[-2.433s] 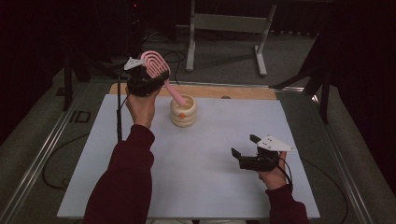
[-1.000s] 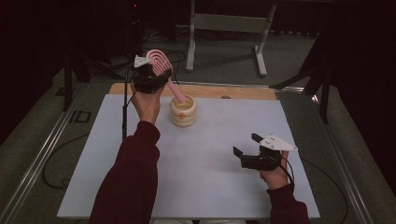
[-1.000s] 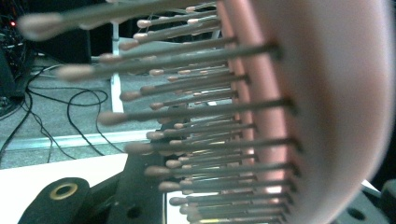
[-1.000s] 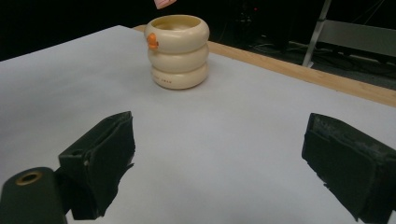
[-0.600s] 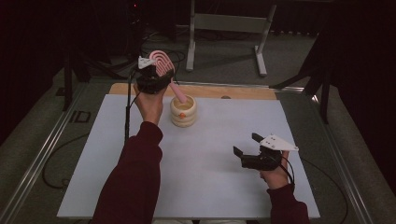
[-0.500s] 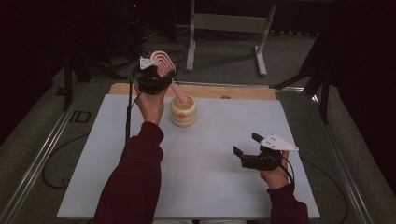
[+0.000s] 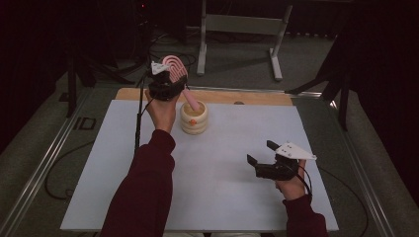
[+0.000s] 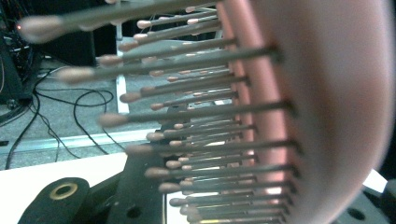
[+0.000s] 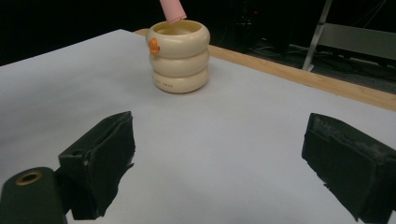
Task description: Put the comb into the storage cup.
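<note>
Dark floor strewn with cables and a grey metal stand (image 7: 242, 29) lie beyond the white table (image 7: 222, 197), whose far edge is trimmed by a wooden strip (image 7: 247, 96). From the high view, the left gripper (image 7: 167, 86) is held up over the far left part of the table, its jaws clamped on a pink hairbrush (image 7: 174, 68) by the head, with the handle slanting down to the right so that its end sits at the mouth of a cream ribbed cup (image 7: 193, 117) standing just right of that hand. The left gripper view brings out what the high view cannot: the brush's grey bristles (image 8: 196, 116) with rounded pink tips jutting leftward from the pink pad, very close to the lens. The right gripper (image 7: 261, 157) hovers low over the near right of the table, well apart from the cup, its jaws spread wide with nothing between them. The right gripper view shows the cup's three stacked rings, a small orange figure (image 9: 153, 45) on its rim, and the pink handle tip just at the opening; whether it touches the cup cannot be told.
</note>
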A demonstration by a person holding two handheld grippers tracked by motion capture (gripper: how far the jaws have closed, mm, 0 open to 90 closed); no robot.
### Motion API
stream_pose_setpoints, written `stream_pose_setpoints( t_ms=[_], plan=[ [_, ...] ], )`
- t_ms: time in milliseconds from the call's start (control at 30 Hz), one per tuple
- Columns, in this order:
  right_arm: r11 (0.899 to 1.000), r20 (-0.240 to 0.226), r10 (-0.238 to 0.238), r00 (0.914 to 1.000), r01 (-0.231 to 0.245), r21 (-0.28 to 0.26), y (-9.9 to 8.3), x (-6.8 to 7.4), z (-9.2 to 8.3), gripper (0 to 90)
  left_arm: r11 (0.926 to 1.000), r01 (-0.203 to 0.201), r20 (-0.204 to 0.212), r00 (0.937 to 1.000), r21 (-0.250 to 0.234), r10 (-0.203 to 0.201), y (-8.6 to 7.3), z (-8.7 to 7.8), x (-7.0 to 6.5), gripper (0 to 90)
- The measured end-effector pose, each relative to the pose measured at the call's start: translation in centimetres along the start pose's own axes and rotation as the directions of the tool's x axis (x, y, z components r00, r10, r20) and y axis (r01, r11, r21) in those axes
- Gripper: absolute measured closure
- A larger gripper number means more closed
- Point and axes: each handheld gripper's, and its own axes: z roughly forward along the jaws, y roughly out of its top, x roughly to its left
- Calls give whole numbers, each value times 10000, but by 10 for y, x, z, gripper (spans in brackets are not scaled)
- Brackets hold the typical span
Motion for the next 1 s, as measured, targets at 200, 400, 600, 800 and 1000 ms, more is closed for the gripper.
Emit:
stream_pose_setpoints(
  t_ms=[200, 400, 600, 800, 1000],
  plan=[
    [10000, 1, 4, 10000, -4, -2, 0, 0, 0, 93, 9999, -96, -84, 9999, 63, 97, -2, 2, -1, 627],
    [10000, -16, -4, 10000, 4, 5, 0, 0, 0, 93, 9995, -261, -122, 9996, 168, 263, -4, 5, -3, 627],
    [10000, -23, 8, 10000, -8, -2, 0, 0, 0, 93, 9993, -310, -154, 9994, 229, 314, -6, 8, -4, 627],
    [10000, -8, 21, 10000, -21, -4, 0, 0, 0, 93, 9991, -323, -182, 9993, 279, 328, -8, 10, -4, 627],
    [10000, -13, 31, 10000, -31, -5, 0, 0, 0, 93, 9988, -357, -163, 9992, 333, 362, -10, 13, -5, 627]
  ],
)
